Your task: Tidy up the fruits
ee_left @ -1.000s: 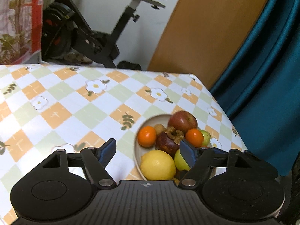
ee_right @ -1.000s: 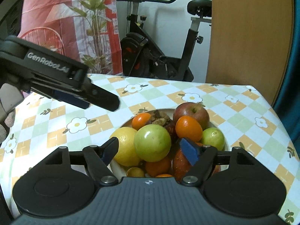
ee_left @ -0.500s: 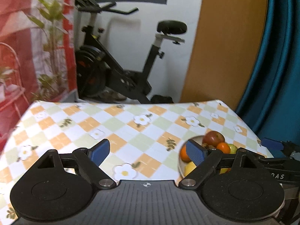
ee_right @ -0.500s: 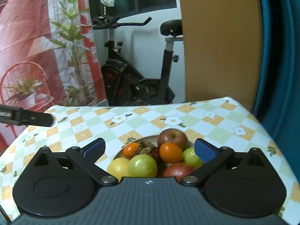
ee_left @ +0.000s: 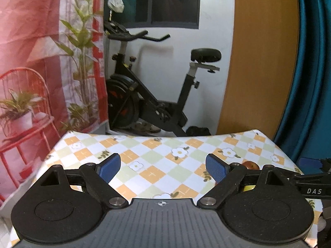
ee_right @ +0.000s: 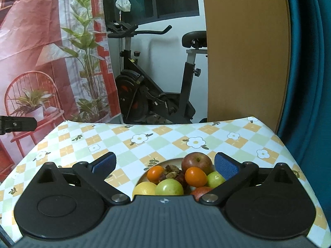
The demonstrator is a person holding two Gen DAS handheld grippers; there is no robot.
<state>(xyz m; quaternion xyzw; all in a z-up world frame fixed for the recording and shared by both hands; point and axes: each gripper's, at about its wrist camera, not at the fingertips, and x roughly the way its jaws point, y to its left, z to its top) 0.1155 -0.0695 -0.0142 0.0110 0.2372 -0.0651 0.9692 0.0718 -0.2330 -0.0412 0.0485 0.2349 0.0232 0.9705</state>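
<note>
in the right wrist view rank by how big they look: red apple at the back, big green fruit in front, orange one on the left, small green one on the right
1. Big green fruit, though it sits nearest the camera.
2. Red apple, close behind it in size.
3. Orange one and small green one look alike; the latter is partly hidden, so no ranking.

Fruits heaped in a pale bowl (ee_right: pixel 144 178) on the checked cloth. Red apple (ee_right: pixel 197 162) at back; two oranges (ee_right: pixel 195 177), green fruits (ee_right: pixel 169 187), lemon (ee_right: pixel 144 188), dark mangosteen (ee_right: pixel 175 173) packed touching.
</note>
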